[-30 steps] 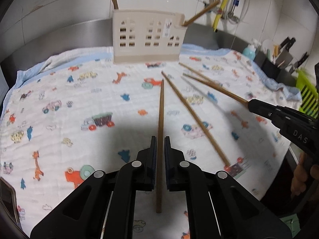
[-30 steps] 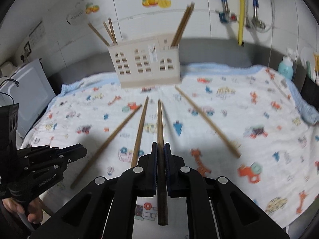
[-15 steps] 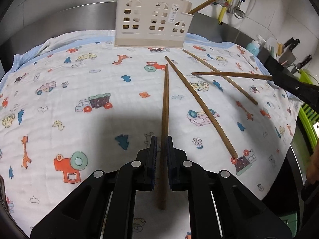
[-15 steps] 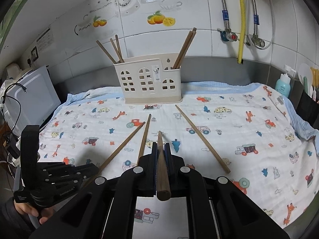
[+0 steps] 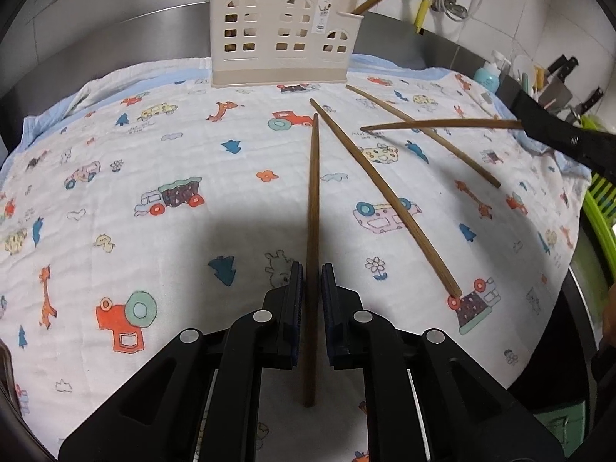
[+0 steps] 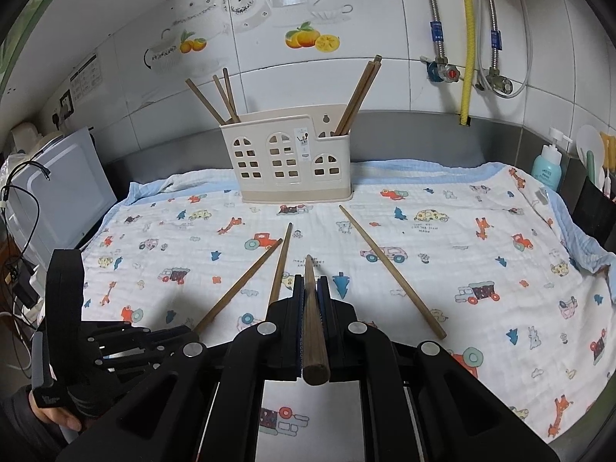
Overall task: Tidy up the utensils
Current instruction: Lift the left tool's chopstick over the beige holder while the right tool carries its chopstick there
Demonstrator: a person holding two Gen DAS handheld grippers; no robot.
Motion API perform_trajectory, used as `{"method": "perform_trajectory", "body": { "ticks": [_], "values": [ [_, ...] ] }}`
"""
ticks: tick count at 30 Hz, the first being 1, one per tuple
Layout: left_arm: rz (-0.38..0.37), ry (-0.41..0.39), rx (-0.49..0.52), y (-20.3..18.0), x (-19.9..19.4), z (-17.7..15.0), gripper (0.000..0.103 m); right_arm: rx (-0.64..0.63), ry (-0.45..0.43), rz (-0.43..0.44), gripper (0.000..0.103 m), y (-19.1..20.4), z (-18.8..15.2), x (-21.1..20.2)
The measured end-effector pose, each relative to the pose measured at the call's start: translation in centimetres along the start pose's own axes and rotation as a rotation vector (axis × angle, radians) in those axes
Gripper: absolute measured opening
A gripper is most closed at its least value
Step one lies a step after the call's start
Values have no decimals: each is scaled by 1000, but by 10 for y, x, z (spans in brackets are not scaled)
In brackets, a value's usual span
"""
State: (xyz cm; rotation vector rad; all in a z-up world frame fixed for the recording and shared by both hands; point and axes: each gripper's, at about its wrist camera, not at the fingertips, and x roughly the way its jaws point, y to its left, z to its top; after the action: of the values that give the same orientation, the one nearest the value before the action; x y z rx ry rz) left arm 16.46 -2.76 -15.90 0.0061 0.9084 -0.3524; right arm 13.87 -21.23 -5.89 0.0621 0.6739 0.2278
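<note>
A: What surface is shown?
B: A counter covered by a white cloth (image 6: 442, 238) printed with cartoon vehicles and animals, backed by a tiled wall (image 6: 404, 30).

A: How does the left gripper (image 5: 312, 269) stand?
B: At the lower centre of the left wrist view, its jaws are slightly apart on either side of a chopstick on the cloth (image 5: 312, 208); a narrow gap shows on each side, so it is not clamped.

A: And the right gripper (image 6: 310, 283)?
B: At the lower centre of the right wrist view, its jaws are closed on a lifted chopstick (image 6: 312, 315), whose thick end points toward the camera.

A: What lies farther out?
B: Right of centre in the left wrist view, two loose chopsticks (image 5: 385, 204) lie flat, fanned apart. The cream utensil holder (image 6: 288, 158) stands upright at the cloth's far edge, upper centre, with chopsticks leaning in its left and right compartments. A blue bottle (image 6: 546, 165) stands at the right edge.
</note>
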Motion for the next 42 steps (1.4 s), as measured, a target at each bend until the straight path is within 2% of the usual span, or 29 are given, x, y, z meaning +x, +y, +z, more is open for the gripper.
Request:
{"method": "perform_trajectory", "body": {
  "ticks": [3,8,14,22,28,37,42],
  "values": [
    [24,11,25,-4,0,2,7,-2,-3,-1,7,1,1,1],
    [-14,7,-6,0,-4,5,6,1,-17,2,7,0,5,-2],
    [-38,-66,-24,2,-25,14,6,-6,-29,5,7,0,10,-6],
    [-53,-205,-7,-1,-62,36,6,-21,-63,28,7,3,27,-15],
    [-50,-232,2,2,-74,54,6,-58,-91,59,7,9,53,-23],
    [-43,-244,25,13,-89,99,6,-127,-107,111,7,9,115,-33],
    [-27,-254,45,14,-91,120,6,-166,-129,97,7,4,151,-39]
  ]
}}
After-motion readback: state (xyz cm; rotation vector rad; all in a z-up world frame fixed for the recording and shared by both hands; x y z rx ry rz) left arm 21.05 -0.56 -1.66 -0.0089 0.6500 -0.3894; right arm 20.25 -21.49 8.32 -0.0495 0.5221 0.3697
